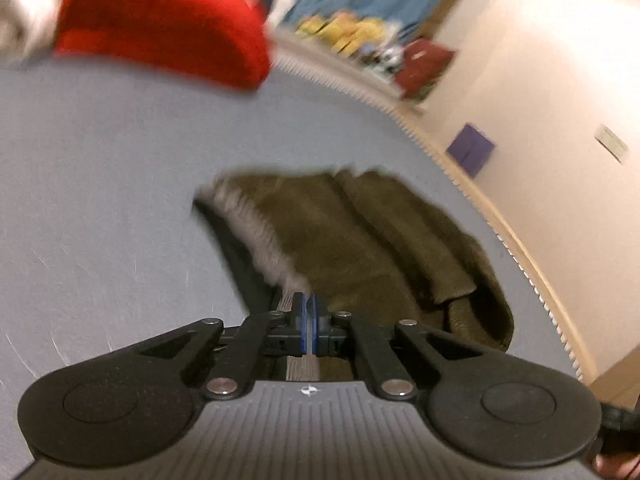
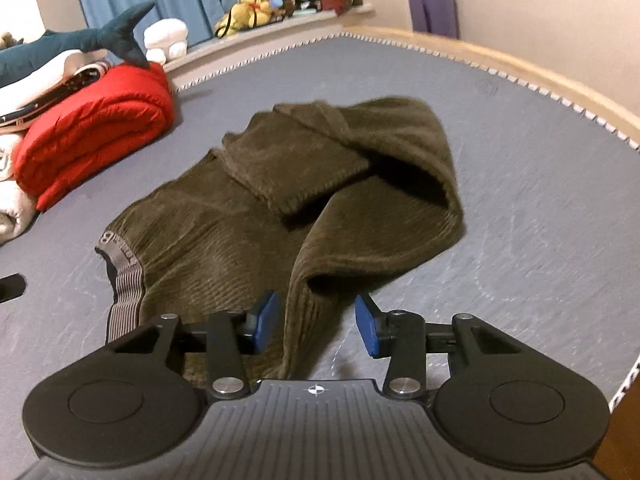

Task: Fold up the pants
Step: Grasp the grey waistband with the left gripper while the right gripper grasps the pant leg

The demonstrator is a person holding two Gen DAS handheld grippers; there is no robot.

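Note:
Olive-brown corduroy pants point(image 2: 224, 236) lie on the grey bed sheet point(image 2: 520, 200), the legs folded back over the seat. The grey striped waistband point(image 2: 124, 280) is at the left. My right gripper point(image 2: 316, 324) is open low over the near edge, with a raised fold of the fabric between its blue pads point(image 2: 266, 320) and neither pad pressing on it. In the blurred left wrist view, my left gripper point(image 1: 309, 320) has its blue pads together at the near end of the waistband point(image 1: 256, 232), which runs straight into them. The pants point(image 1: 360, 240) stretch away beyond it.
A rolled red blanket point(image 2: 92, 132) lies at the left of the bed, with a plush shark point(image 2: 76, 40) and white bedding behind it. Soft toys point(image 2: 260, 0) sit on the sill under a blue curtain. The bed's wooden rim point(image 2: 520, 64) curves along the right, by the wall.

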